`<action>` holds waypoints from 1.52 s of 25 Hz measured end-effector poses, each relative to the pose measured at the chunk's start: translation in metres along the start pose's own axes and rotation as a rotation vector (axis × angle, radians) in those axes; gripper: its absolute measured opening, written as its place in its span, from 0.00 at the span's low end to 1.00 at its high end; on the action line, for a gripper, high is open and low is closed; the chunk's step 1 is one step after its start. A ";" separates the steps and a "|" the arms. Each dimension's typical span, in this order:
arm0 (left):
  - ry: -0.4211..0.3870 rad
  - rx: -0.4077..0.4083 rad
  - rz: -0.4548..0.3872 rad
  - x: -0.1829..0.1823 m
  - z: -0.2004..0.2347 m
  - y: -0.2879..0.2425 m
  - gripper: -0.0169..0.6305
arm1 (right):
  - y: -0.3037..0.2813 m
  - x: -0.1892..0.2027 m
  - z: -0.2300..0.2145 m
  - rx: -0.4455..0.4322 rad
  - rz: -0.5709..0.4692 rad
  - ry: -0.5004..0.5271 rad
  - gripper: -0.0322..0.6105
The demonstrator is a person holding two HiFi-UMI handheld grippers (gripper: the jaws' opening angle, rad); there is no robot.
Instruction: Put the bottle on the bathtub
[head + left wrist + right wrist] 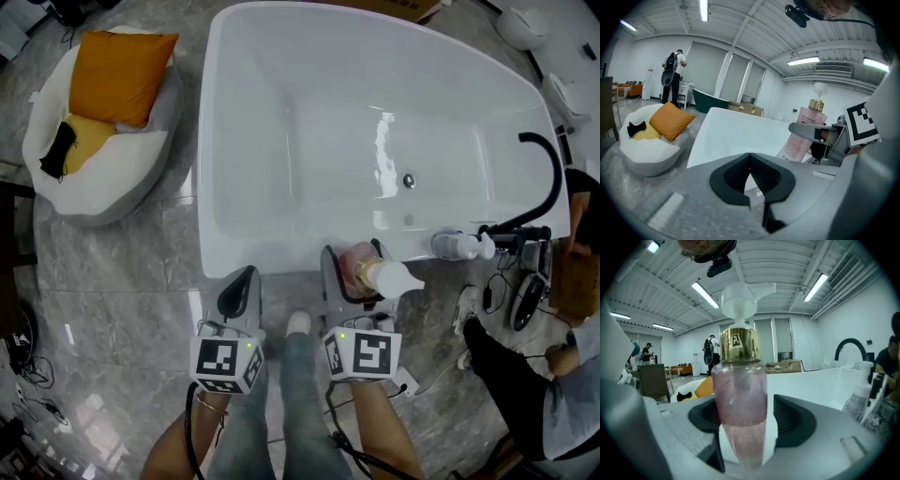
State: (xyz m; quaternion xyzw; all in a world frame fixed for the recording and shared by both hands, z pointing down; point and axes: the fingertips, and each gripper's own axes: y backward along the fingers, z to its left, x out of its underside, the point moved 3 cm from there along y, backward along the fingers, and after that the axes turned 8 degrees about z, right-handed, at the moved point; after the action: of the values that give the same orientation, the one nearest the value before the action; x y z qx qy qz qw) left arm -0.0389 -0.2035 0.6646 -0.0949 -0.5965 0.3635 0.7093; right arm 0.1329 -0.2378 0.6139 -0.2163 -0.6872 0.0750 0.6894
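A pink pump bottle (367, 270) with a gold collar and white pump stands upright between the jaws of my right gripper (354, 269), which is shut on it just in front of the white bathtub's near rim (281, 255). In the right gripper view the bottle (740, 390) fills the middle, with the dark pads pressed on both its sides. My left gripper (239, 289) hovers to the left of it, over the floor by the tub, shut and holding nothing. In the left gripper view its pads (761, 174) meet, and the bottle (802, 136) shows at the right.
A clear bottle (457, 246) lies on the tub's rim at the right, next to a black curved faucet (547, 178). A white beanbag (94, 159) with an orange cushion (120, 64) sits left of the tub. A person's legs (511, 375) and cables are at the right.
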 end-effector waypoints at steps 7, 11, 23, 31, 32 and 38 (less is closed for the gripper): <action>-0.044 0.004 -0.021 -0.038 -0.010 0.017 0.04 | 0.028 -0.013 -0.004 -0.008 0.034 -0.040 0.54; -0.059 -0.008 -0.044 -0.067 -0.017 0.035 0.04 | 0.051 -0.023 -0.001 -0.022 0.076 -0.051 0.54; -0.089 0.006 -0.157 -0.166 -0.078 0.104 0.04 | 0.133 -0.101 -0.044 0.053 0.099 -0.088 0.54; -0.061 -0.010 -0.281 -0.246 -0.096 0.154 0.04 | 0.174 -0.198 -0.067 0.066 -0.012 -0.106 0.53; -0.068 -0.014 -0.301 -0.256 -0.099 0.161 0.04 | 0.182 -0.206 -0.069 0.071 -0.028 -0.107 0.50; -0.118 -0.019 -0.393 -0.298 -0.109 0.190 0.04 | 0.209 -0.243 -0.083 0.102 -0.112 -0.112 0.34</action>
State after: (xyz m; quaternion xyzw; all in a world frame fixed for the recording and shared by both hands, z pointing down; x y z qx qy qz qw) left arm -0.0233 -0.2221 0.2953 0.0382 -0.6475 0.2172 0.7295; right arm 0.2437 -0.1643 0.3105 -0.1378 -0.7311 0.0831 0.6630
